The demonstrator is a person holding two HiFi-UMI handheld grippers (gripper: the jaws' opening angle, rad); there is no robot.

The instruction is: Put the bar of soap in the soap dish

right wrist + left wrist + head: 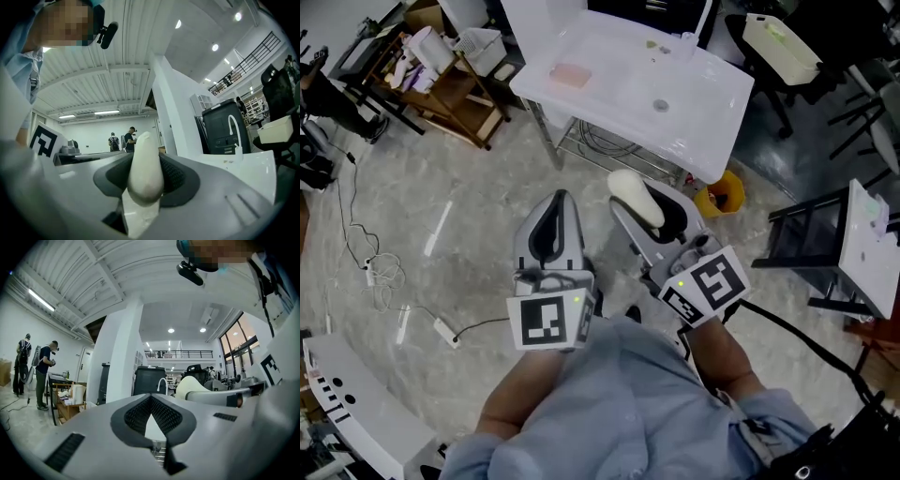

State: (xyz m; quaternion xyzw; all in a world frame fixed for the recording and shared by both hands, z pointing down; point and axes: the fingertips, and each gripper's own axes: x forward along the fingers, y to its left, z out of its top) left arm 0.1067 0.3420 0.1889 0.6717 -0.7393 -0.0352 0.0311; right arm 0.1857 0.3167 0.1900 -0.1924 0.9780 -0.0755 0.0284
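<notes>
Open floor runs up to the near edge of the sink; space above the pink dish at its left end is free; the tap stands at the far edge

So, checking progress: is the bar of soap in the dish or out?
Out. The bar of soap is gripped in the right tool, short of the sink where the pink soap dish sits.

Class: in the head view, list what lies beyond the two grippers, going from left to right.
wooden trolley → pink soap dish → basin drain → yellow tub → white panel
</notes>
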